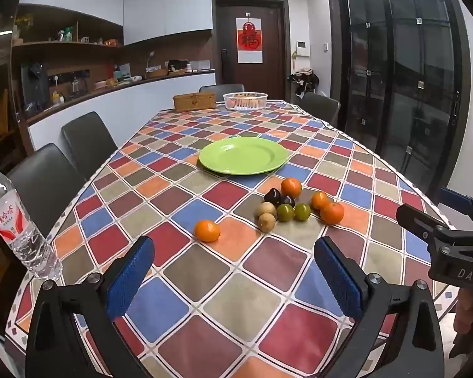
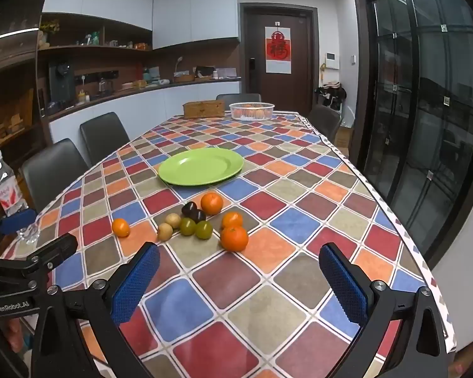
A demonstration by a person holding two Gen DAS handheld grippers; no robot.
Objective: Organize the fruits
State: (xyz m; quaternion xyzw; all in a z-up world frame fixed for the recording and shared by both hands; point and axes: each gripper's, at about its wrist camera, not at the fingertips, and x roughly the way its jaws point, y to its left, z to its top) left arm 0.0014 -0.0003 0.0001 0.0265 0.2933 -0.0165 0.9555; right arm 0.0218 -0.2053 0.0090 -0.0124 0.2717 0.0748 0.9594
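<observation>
Fruit in a loose cluster on the checked cloth of the worktop (image 1: 205, 283), just short of the green plate (image 1: 243, 155), bare of fruit. Four oranges: one (image 1: 291, 187) nearest the plate, two (image 1: 319, 200) (image 1: 332, 213) touching at the cluster's right, one (image 1: 207, 230) lying alone to the left, apart from the rest. Two dark plums (image 1: 272, 196) (image 1: 287, 201) side by side, two green fruits (image 1: 284, 212) (image 1: 302, 211) touching just in front of them, two tan round fruits (image 1: 266, 209) (image 1: 266, 222) at the left of the cluster.

Left tongs (image 1: 233, 278) spread wide above the near cloth, blue pads (image 1: 131, 275) holding nothing, short of all fruit. Right tongs (image 2: 238, 283) likewise spread wide and holding nothing, the nearest orange (image 2: 234, 238) just beyond the pad tips.

Legible writing: "DAS" in white on the black body of the right tool (seen at the right edge of the left view), "GenRobot.AI" on the left tool's body at the left edge of the right view. Water bottle (image 1: 15, 217) at the worktop's near left corner, red-and-white label with Chinese characters too distorted to read. Red "福" poster (image 2: 278, 49) on the dark door.

Farther back: white wire basket (image 1: 245, 100) with something orange inside, wooden box (image 1: 195, 101) beside it, dark chairs (image 1: 88, 143) along the left edge
</observation>
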